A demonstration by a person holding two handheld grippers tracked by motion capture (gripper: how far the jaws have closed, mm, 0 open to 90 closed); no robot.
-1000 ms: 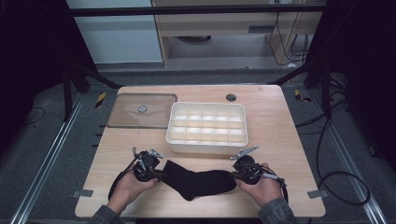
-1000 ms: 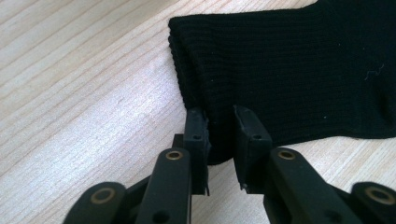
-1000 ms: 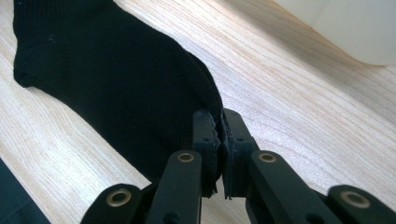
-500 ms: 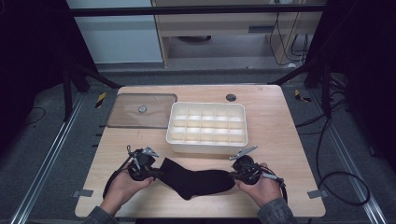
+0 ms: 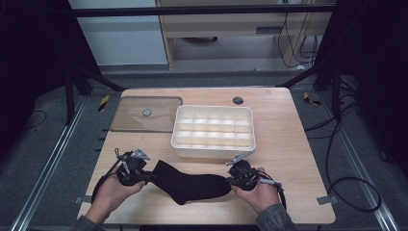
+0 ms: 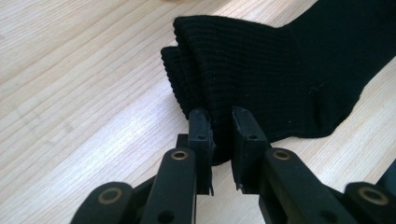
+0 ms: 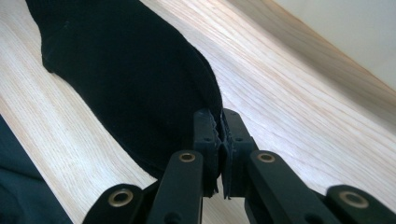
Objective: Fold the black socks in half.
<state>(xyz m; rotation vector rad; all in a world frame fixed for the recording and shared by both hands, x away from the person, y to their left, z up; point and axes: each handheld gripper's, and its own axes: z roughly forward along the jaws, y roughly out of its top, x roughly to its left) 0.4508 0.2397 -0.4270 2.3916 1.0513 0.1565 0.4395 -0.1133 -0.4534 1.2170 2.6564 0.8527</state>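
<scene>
A black sock lies stretched across the near part of the wooden table, held at both ends. My left gripper is shut on its ribbed cuff; in the left gripper view the cuff bunches in folds between the jaws of the left gripper, lifted a little off the wood. My right gripper is shut on the toe end; in the right gripper view the sock's edge is pinched tight by the right gripper.
A white divided box with several compartments stands just behind the sock. Its clear lid lies flat at the back left. A dark round hole sits near the table's far edge.
My left gripper has risen slightly and shifted with the cuff, pulling that end of the sock up. The right gripper has stayed in place.
</scene>
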